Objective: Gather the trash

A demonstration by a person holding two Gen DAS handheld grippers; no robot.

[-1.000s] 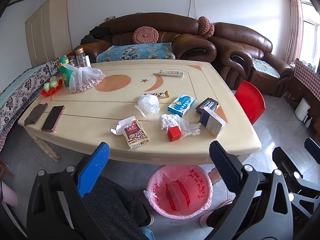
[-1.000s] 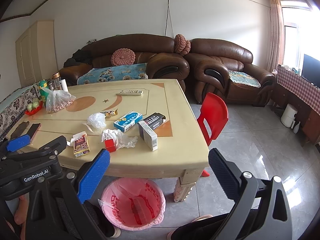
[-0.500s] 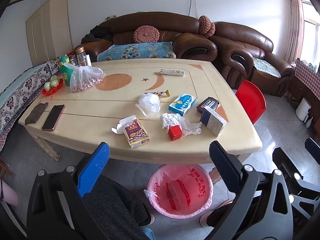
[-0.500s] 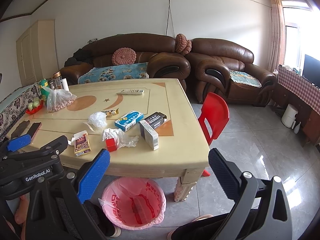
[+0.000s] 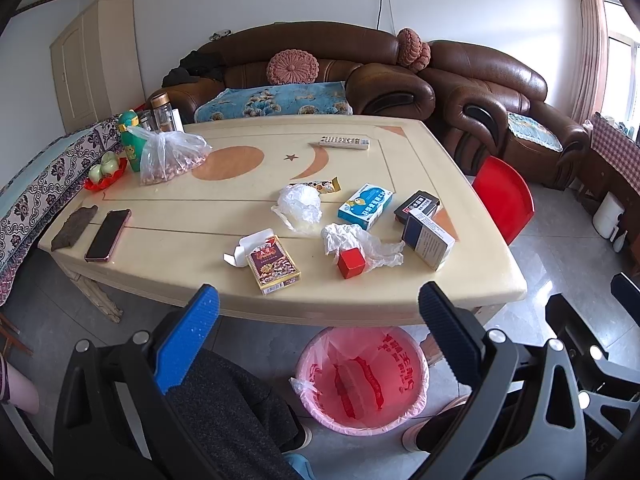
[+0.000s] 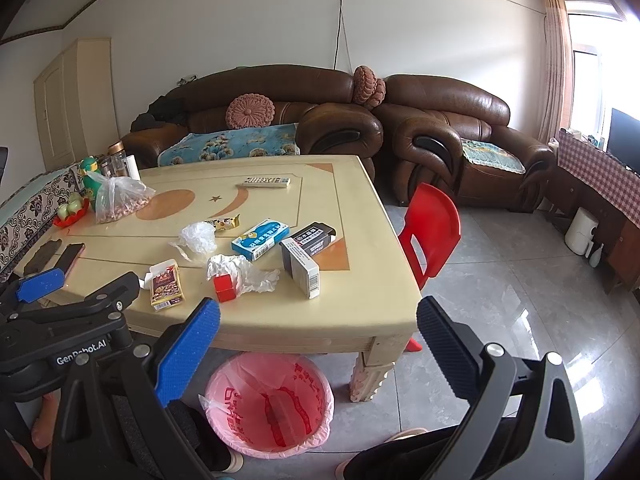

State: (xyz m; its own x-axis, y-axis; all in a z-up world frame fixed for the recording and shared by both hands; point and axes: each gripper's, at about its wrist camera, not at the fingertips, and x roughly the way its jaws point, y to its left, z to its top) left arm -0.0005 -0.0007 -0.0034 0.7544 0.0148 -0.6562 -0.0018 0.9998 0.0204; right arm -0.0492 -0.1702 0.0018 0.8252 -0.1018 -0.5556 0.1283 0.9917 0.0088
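Soft daylight from the overexposed window (image 6: pixel 588 76) on the right leaves glare on the floor tiles (image 6: pixel 532 320), while fisheye edges bend and darken.

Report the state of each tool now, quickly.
Left tool: open, holding nothing, short of the table.
Right tool: open, holding nothing, above the pink bin.

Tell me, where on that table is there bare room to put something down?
The table has bare room at its far right corner beyond the remote, and a strip between the phone and the card box. The near-right part is crowded: red cube, crumpled wraps, blue box and others.
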